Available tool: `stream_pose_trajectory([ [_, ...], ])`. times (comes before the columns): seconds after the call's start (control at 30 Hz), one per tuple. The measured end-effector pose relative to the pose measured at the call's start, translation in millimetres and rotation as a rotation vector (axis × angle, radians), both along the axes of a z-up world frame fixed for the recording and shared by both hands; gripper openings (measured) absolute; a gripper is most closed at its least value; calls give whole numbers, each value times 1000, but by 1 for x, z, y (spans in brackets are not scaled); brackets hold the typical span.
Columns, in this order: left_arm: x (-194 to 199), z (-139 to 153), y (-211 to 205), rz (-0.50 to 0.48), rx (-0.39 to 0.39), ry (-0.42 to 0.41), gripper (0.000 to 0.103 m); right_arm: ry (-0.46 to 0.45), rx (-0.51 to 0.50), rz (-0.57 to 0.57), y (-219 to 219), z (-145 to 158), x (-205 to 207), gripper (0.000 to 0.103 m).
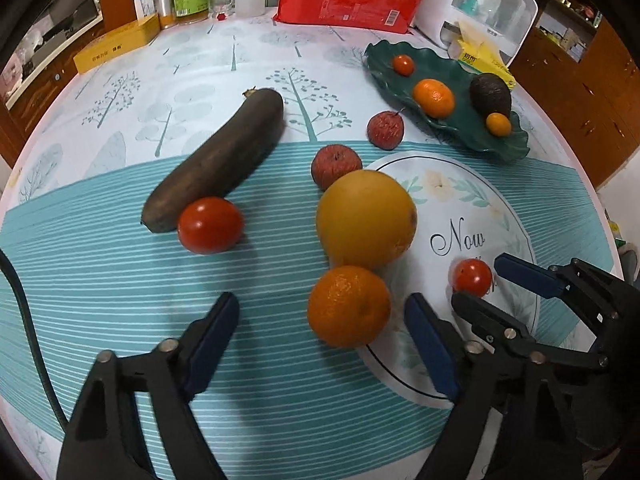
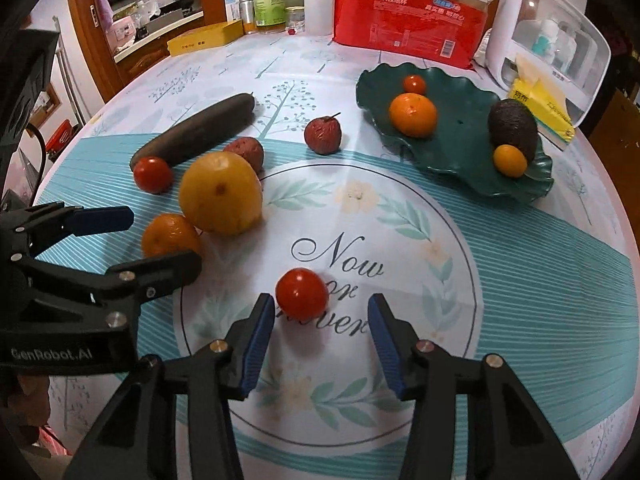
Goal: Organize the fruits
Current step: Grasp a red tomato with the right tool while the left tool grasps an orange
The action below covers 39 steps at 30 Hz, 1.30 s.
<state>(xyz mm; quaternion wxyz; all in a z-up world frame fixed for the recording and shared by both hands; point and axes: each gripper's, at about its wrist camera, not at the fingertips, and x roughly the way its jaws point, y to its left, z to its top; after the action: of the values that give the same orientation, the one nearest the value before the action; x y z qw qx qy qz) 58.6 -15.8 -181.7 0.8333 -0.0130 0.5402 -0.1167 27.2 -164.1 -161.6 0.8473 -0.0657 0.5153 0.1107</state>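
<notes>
A dark green leaf-shaped plate (image 2: 448,148) holds a small tomato (image 2: 414,84), an orange (image 2: 413,115), an avocado (image 2: 513,126) and a small kumquat (image 2: 509,161). On the tablecloth lie a dark cucumber (image 1: 218,158), a tomato (image 1: 210,225), a large yellow fruit (image 1: 366,219), an orange (image 1: 348,306) and two wrinkled red fruits (image 1: 336,165) (image 1: 385,129). My left gripper (image 1: 320,344) is open with the orange between its fingertips, not touching. My right gripper (image 2: 320,338) is open just short of a small tomato (image 2: 302,293).
At the table's back stand a red cup package (image 2: 412,20), bottles and jars (image 2: 270,0), a yellow box (image 2: 206,38), a white appliance (image 2: 548,36) and a yellow tissue pack (image 2: 544,106). The table edge curves away on both sides.
</notes>
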Motion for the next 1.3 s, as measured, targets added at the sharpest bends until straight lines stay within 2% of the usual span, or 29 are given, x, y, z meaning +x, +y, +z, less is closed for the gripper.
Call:
stream_pose_trajectory([
  [0.2, -1, -1, -2, 21, 6, -19, 64, -6, 8, 22, 1, -5, 2, 41],
  [0.23, -2, -1, -2, 21, -3, -20, 58, -12, 8, 27, 1, -5, 2, 39],
  [0.27, -3, 0, -2, 18, -22, -23, 47, -16, 9, 31, 2, -5, 3, 36],
  [0.33, -5, 1, -4, 11, -39, -22, 38, -23, 12, 40, 2, -5, 3, 27],
  [0.43, -9, 2, -8, 11, -8, -38, 38, -27, 12, 46, 2, -5, 3, 26],
  [0.7, -15, 7, 0, 35, -21, -7, 37, -6, 35, 44, 0, -4, 3, 25],
  [0.93, -15, 44, -2, 18, -34, -9, 37, 8, 69, 28, -6, 15, 1, 25],
  [1.1, 1, 93, -18, -39, -29, -51, 37, -9, 118, -10, -21, 51, 8, 25],
  [1.3, 29, 159, -42, -119, 1, -134, 37, -92, 153, -54, -55, 127, 34, 25],
])
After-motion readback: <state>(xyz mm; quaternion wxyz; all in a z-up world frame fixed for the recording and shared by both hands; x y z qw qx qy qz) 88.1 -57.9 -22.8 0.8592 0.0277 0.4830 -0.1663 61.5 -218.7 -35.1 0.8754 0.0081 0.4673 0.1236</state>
